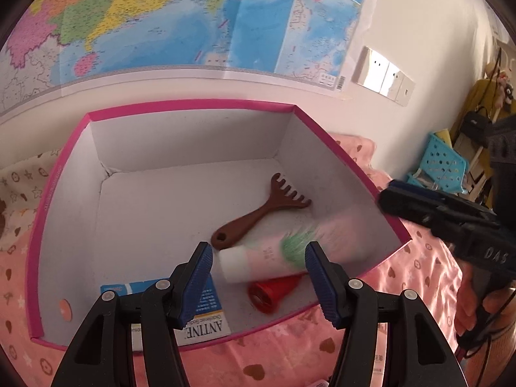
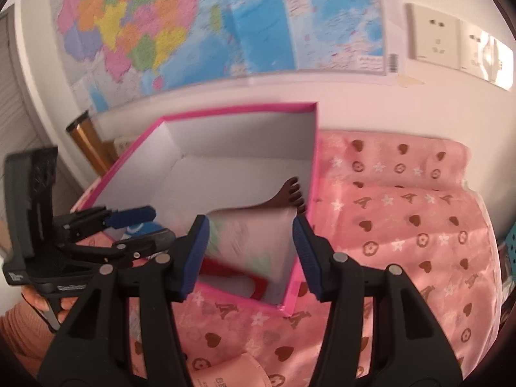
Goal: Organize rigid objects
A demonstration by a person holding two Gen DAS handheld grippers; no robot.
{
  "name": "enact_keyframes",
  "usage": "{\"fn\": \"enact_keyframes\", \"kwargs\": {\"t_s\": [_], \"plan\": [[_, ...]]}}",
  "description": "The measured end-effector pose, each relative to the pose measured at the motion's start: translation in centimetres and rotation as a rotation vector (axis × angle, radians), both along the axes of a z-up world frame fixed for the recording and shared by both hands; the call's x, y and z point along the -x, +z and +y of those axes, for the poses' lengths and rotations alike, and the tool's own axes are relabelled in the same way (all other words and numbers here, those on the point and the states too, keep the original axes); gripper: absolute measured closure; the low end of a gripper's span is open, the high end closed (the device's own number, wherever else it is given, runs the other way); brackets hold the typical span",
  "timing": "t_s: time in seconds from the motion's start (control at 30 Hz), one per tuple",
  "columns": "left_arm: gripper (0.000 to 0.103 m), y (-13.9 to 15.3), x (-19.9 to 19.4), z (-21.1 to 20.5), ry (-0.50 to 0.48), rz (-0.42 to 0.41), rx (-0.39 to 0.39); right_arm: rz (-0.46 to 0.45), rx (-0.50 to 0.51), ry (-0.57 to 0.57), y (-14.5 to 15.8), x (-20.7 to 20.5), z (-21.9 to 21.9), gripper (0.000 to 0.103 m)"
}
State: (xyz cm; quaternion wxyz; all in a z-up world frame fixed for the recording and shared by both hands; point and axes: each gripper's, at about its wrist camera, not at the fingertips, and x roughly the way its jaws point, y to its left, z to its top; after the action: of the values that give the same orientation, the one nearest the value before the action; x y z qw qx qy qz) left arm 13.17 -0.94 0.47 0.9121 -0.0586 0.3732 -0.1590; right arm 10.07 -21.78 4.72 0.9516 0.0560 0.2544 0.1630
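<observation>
We see a map (image 1: pixel 180 19) across the wall behind the bed (image 1: pixel 403 277), whose pink cover carries hearts, stars and flowers; on that cover sits a box (image 1: pixel 193 106) with a pink rim and white inside, open at the top. Wall sockets (image 1: pixel 380 71) are fixed to the right of the map, and a blue basket (image 1: pixel 445 161) stands at the far right of the left wrist view.

Inside the box lie four things, all toward its near right corner: a tube (image 1: pixel 258 258) — white cap, pale pink body, green print, blurred — lies on its side; a brown rake (image 1: pixel 258 213) lies just behind it, its handle end touching or nearly touching the cap, teeth toward the right wall; a carton (image 1: pixel 209 309) with blue and white faces lies flat against the near wall; a red cone (image 1: pixel 274 290) lies on its side just in front of the tube.

The left gripper (image 1: pixel 258 267) hangs over the box's near edge with its jaws spread and nothing between the pads; the tube lies below them. The right gripper (image 2: pixel 250 248) hangs by the box's right corner, jaws likewise spread and empty — in its own view the tube shows beyond them inside the box, blurred; we cannot tell whether it rests flat.
</observation>
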Motion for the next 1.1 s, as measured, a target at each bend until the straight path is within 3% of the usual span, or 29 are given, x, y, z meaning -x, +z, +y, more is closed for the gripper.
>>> {"fn": "enact_keyframes", "kwargs": {"t_s": [0.2,0.43,0.63,0.83,1.1], "plan": [[0.042,1.0,3.8,1.4,-0.009,-0.082,-0.003,-0.034,-0.067,0.037,0.5,2.5,-1.3,0.047],[0.041,1.8,8.5,3.6,-0.001,-0.135,0.01,0.034,-0.129,0.202,-1.8,5.0,0.4,0.047],[0.041,-0.4,9.7,5.9,0.082,-0.069,-0.03,0.124,-0.113,0.343,-4.7,6.8,3.8,0.047],[0.041,-2.6,10.7,7.0,0.114,-0.007,-0.016,0.221,-0.119,0.408,-7.8,7.7,6.1,0.047],[0.041,-4.6,11.8,8.1,0.135,0.048,-0.059,0.304,-0.129,0.572,-9.3,10.0,9.7,0.047]]}}
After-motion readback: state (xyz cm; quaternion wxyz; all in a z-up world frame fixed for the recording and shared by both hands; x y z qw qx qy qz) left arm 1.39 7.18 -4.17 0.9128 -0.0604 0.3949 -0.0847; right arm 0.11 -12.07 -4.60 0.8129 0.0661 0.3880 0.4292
